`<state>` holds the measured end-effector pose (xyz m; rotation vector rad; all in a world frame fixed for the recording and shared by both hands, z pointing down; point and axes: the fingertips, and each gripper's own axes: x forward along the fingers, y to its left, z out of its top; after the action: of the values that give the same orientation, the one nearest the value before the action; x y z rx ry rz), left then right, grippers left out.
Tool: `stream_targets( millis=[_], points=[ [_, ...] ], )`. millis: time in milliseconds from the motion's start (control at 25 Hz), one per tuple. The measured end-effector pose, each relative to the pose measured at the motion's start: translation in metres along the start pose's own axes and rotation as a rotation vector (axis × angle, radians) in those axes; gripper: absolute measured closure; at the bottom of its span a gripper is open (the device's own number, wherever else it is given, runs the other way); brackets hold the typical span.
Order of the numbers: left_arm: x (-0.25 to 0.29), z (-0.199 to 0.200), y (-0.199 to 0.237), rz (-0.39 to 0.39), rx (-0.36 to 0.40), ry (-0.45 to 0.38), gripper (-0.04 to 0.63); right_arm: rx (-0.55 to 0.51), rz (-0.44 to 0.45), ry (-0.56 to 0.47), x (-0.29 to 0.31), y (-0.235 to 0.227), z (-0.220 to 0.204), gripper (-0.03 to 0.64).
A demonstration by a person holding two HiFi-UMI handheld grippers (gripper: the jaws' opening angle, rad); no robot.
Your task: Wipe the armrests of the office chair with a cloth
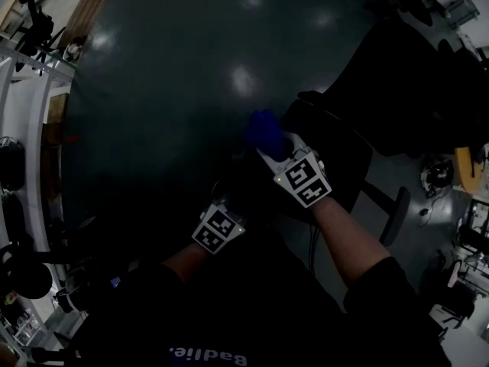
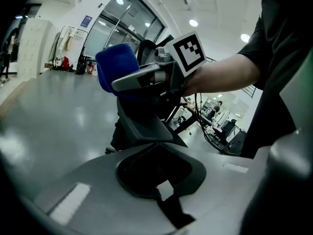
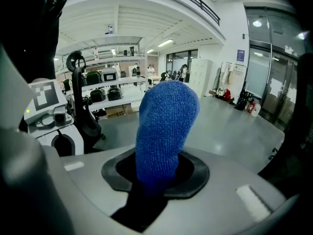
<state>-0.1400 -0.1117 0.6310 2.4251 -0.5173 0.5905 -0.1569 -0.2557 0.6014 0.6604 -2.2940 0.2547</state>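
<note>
Now the blue cloth (image 3: 165,126) stands up from my right gripper (image 3: 156,176), whose jaws are clamped on its lower end, just above the dark armrest (image 2: 144,124) of the office chair (image 1: 405,75); I should press the free end flat and draw it lengthwise; my left gripper (image 2: 161,187) is closed on nothing, free to steady the chair.

1. Pale lettering (image 1: 208,355) ran across the person's dark garment (image 1: 252,312) at the lower edge of the head view. It was turned about and cut by the frame, and read roughly as "Badlie."
2. Square black-and-white markers (image 1: 306,180) on the gripper cubes bore block patterns only, with no letters or numbers.
3. A blue sign (image 3: 240,55) on the far wall was too small to read.
</note>
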Motion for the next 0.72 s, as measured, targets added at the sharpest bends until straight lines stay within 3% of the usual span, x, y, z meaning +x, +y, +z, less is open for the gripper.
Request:
stream_targets(
  millis=[720],
  points=[
    [-0.001, 0.002, 0.010, 0.065, -0.030, -0.023, 0.575, 0.034, 0.170, -0.021, -0.014, 0.096, -0.008, 0.492]
  ],
)
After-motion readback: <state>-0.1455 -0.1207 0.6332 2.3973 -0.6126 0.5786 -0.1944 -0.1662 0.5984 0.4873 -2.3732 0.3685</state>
